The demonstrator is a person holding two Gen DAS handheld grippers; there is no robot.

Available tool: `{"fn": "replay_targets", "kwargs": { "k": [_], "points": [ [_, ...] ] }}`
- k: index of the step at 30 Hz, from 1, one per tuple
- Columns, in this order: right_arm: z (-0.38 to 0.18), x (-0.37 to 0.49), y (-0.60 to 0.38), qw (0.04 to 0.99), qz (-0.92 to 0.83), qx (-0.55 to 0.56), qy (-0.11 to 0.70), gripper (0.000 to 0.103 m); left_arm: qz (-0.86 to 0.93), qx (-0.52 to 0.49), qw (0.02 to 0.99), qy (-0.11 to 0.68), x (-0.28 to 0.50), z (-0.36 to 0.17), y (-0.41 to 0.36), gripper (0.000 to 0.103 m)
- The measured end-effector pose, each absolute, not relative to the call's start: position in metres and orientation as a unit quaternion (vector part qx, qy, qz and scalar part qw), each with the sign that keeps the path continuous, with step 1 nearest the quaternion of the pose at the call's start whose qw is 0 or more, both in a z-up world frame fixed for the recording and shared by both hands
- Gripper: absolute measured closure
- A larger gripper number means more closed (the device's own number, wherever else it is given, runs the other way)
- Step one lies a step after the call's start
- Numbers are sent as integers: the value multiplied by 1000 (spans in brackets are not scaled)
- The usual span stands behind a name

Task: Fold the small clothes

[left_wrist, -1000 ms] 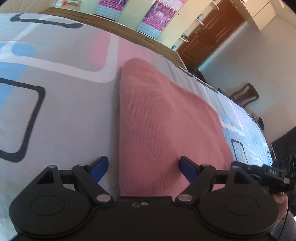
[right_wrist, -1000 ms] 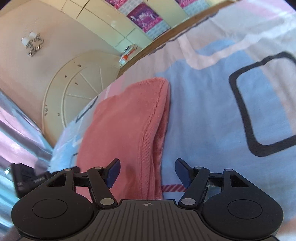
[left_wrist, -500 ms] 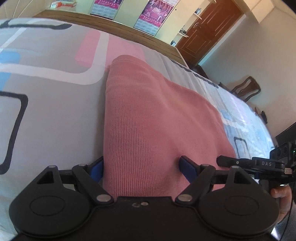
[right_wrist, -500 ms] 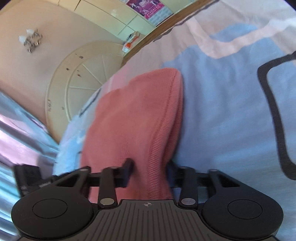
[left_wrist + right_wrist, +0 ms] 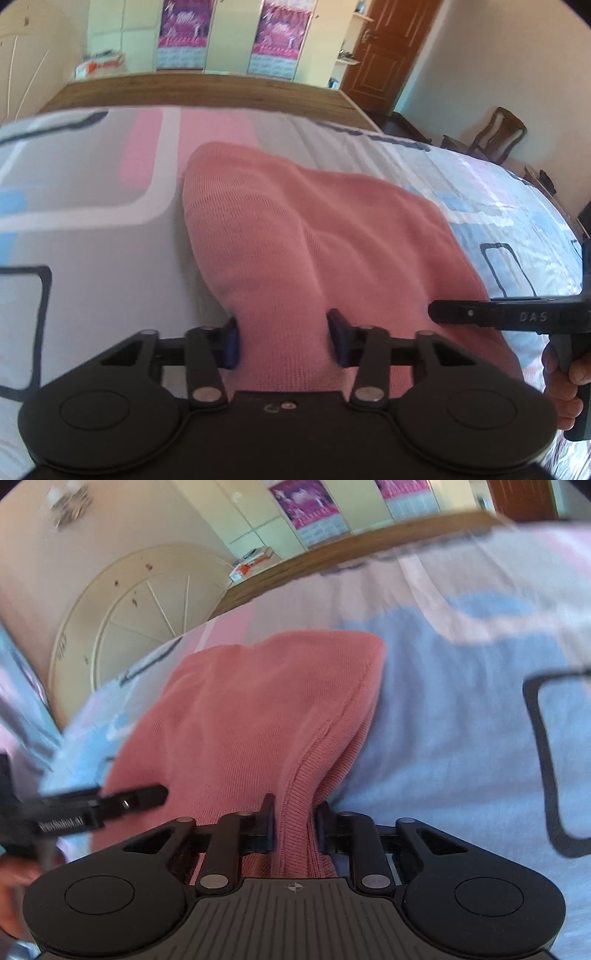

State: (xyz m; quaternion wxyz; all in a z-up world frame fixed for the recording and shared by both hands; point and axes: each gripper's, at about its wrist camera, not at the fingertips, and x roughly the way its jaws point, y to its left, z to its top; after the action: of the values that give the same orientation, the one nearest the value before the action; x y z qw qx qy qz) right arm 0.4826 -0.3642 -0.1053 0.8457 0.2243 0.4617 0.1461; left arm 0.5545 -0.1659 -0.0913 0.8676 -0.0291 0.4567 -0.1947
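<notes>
Bedroom light falls on a bed [image 5: 92, 229] with a grey, pink and blue patterned cover, a wooden footboard [image 5: 207, 90] and wardrobe doors behind it. On that cover lies the pink knitted garment [image 5: 332, 236], already doubled into a thick pad, its far end toward the footboard.

A second ago both sets of tongs stood wide apart over the near edge of the garment, which lay flat. Half a second ago the right tongs [image 5: 293, 825] had nearly closed on the ribbed side edge while the left tongs [image 5: 282, 339] were still spread. Now both have come in: the right tongs are clamped on the ribbed hem, and the left tongs have drawn together on a bunch of knit at the near edge, the cloth filling the gap between their blue pads. Beyond each grip the fabric rises off the cover in a ridge, and both views are smeared by motion.

I judge this to mean that the grasp is made and the lift has begun, so the near edge can be carried toward the footboard for the next fold.
</notes>
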Motion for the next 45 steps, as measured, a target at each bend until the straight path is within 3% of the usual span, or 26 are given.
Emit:
{"fn": "replay_targets", "kwargs": {
  "k": [4,14,22,34,39,45],
  "points": [
    [-86,470,-342,871,116,182,442,87,-211,-19,873,439,545,-78,-161,70],
    [-29,450,-282,901,102,100,409,87,-252,-25,880,402,533,-50,-127,71],
    [-19,458,-186,903,135,85,399,87,-224,-45,893,389,522,-41,-25,71],
    [-53,478,-6,873,229,74,424,87,-142,-93,897,407,492,-63,147,71],
    [-96,482,6,856,206,88,466,86,-135,-131,890,416,492,-92,178,54],
    [-99,483,-12,854,188,138,465,68,-143,-120,892,413,495,-87,181,44]
  ]
}}
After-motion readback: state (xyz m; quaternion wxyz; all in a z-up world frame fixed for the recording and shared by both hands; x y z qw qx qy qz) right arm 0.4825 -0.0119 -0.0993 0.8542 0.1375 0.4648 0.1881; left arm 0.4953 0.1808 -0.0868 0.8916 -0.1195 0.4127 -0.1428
